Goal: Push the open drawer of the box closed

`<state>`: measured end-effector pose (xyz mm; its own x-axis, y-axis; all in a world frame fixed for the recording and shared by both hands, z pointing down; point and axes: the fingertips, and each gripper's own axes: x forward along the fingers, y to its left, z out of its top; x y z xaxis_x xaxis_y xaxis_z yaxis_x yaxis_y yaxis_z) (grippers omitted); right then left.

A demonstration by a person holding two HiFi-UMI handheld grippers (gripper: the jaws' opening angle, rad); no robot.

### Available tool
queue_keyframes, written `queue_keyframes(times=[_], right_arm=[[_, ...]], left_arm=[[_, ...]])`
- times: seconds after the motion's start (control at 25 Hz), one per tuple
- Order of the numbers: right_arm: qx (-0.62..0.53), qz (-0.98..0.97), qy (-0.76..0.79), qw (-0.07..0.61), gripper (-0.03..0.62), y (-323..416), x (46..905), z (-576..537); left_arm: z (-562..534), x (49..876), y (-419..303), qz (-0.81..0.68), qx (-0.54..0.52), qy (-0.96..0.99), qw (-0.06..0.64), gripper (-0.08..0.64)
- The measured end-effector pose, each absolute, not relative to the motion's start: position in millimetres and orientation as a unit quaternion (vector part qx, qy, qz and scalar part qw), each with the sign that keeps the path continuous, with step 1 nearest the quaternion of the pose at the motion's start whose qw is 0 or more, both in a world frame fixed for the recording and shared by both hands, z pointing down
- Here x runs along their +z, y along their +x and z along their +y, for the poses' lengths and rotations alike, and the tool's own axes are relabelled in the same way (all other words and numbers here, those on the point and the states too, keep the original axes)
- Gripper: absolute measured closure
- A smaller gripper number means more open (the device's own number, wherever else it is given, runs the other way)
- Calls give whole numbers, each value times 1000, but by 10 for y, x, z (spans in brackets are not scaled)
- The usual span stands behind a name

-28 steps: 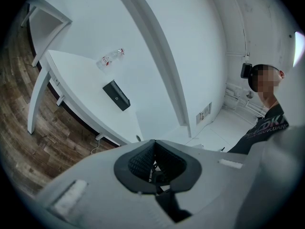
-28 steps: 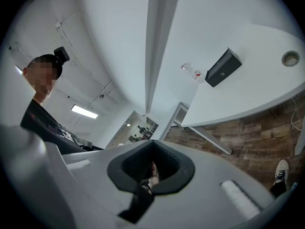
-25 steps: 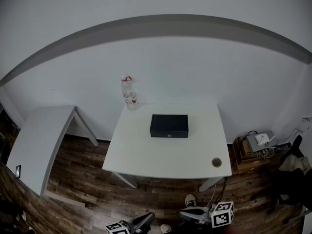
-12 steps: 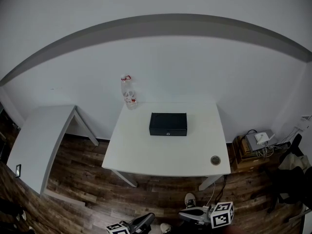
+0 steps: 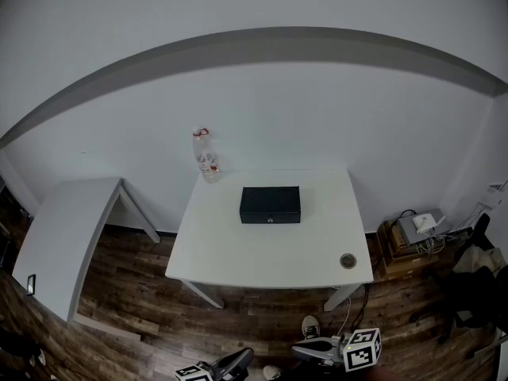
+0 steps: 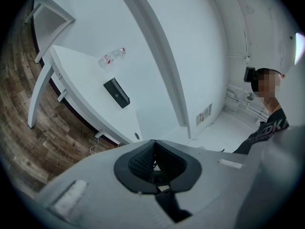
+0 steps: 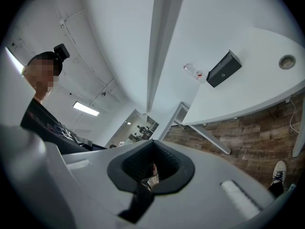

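A small black box (image 5: 271, 204) lies on the white table (image 5: 238, 252), its front with a small silver fitting facing me; from this distance I cannot tell whether its drawer stands out. Both grippers hang low at the head view's bottom edge, well short of the table. The left gripper (image 5: 242, 357) and the right gripper (image 5: 300, 346) are both shut and hold nothing. In the left gripper view the box (image 6: 116, 92) shows far beyond the shut jaws (image 6: 153, 159). In the right gripper view the box (image 7: 224, 69) is also distant from the shut jaws (image 7: 151, 163).
A clear plastic bottle (image 5: 206, 159) stands at the table's far left corner. A round grommet (image 5: 348, 261) sits near the front right corner. A second white table (image 5: 55, 236) is at the left; a low stand with devices and cables (image 5: 417, 232) is at the right. My shoe (image 5: 309, 325) rests on the wooden floor.
The head view has shifted slightly, so the table and box sit a little higher and further left in the picture. Both grippers keep their places and stay shut.
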<state>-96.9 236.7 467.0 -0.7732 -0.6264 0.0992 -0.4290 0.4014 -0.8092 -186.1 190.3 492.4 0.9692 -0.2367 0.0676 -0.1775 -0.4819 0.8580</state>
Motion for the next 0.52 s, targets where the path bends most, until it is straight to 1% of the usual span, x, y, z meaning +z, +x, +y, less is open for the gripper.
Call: queue_keyframes(times=[0.52], right_arm=[[-443,829,-323,111,589,-949,4685,2344]], left_arm=[[1856,4940,-1872,-125,-38,855,502,558]])
